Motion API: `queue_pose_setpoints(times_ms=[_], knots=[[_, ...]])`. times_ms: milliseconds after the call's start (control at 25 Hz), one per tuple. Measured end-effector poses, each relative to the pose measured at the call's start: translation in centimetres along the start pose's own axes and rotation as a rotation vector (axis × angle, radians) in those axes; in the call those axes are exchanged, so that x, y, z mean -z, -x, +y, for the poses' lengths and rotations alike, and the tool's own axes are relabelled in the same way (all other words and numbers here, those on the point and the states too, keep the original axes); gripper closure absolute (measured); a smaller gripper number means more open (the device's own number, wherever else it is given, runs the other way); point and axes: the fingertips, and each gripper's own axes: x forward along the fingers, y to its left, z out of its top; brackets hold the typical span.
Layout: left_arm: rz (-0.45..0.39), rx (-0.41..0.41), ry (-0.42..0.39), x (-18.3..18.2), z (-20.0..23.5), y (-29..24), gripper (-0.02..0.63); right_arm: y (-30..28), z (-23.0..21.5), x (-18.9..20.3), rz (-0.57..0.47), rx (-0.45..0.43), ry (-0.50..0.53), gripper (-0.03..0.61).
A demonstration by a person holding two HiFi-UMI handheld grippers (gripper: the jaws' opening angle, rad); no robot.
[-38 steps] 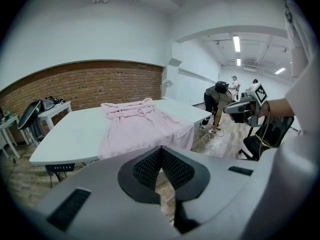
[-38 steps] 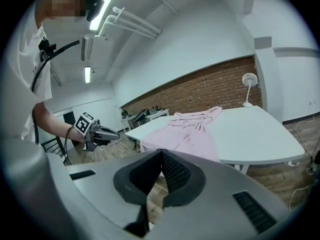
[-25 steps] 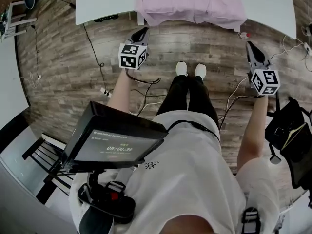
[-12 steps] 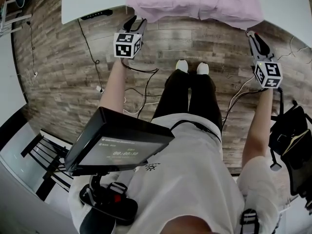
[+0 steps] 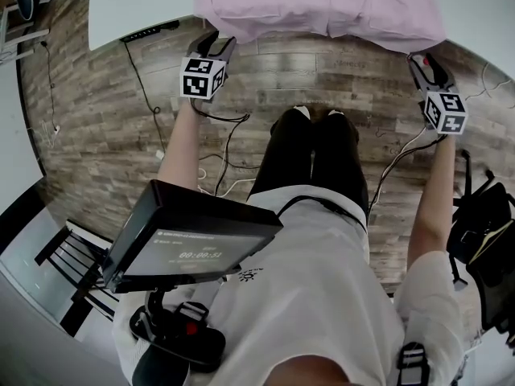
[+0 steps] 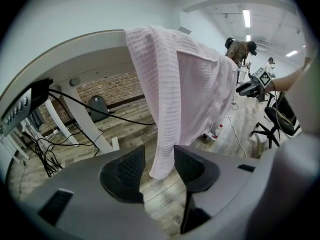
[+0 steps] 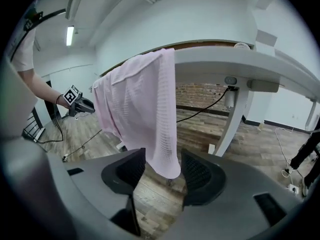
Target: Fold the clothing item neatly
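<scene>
Against a second ago, the white table [image 5: 137,6] [image 6: 75,49] [image 7: 225,59] and the pale pink ribbed knit garment [image 5: 322,6] [image 6: 185,94] [image 7: 145,104] draped over its near edge sit closer to both tools. The garment itself lies as it did. The left gripper [image 5: 216,45] [image 6: 159,166] and the right gripper [image 5: 418,59] [image 7: 162,171], then short of the edge with jaws together, have sunk to the hanging hem, and their jaws have just been opening. Both now stand wide apart and grip nothing. A lower corner of the cloth hangs in each gap, the pads not pressing on it. The head view's top edge cuts off the garment, so how it lies on the tabletop and what kind of clothing it is cannot be told. The left gripper's tips are partly under the table's edge there. The garment's long axis runs along the table edge from one gripper to the other, and its hem hangs straight down toward the wooden plank floor [image 5: 121,135].
</scene>
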Motion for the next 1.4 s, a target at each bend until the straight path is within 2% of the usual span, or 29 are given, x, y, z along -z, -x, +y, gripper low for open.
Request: queue_pose_setpoints(times_ms=[160, 560, 600, 640, 680, 840, 1080, 1240, 1400], knots=[[0.014, 0.028, -0.028, 0.6, 0.0, -1.2, 0.451, -2.7, -0.8, 0.5, 0.007, -0.038, 0.013, 0.351], [-0.030, 0.049, -0.052, -0.1, 0.1, -2.9, 0.451, -4.8, -0.8, -0.6, -0.020, -0.107, 0.070, 0.351], [-0.035, 0.049, -0.052, -0.2, 0.1, -2.8, 0.470, -4.8, -0.5, -0.7, -0.027, -0.118, 0.072, 0.385], [-0.037, 0.049, -0.051, -0.3, 0.1, -2.5, 0.563, -4.7, -0.2, -0.8, -0.034, -0.129, 0.073, 0.551], [-0.035, 0.051, -0.049, -0.3, 0.0, -2.2, 0.589, -4.5, 0.2, -0.8, -0.037, -0.142, 0.072, 0.569], [-0.017, 0.088, -0.053, -0.4, -1.2, -0.7, 0.595, -3.2, 1.4, -0.8, -0.024, -0.170, 0.075, 0.569], [-0.047, 0.123, -0.038, -2.4, -3.3, 3.1, 0.598, 0.2, 2.9, -2.5, -0.025, -0.168, 0.106, 0.569], [-0.065, 0.142, 0.008, -4.3, -4.9, 7.0, 0.598, 4.0, 4.8, -4.9, -0.029, -0.186, 0.113, 0.569], [-0.090, 0.166, 0.012, -6.8, -6.8, 11.1, 0.598, 7.7, 6.2, -7.8, -0.042, -0.204, 0.119, 0.569]])
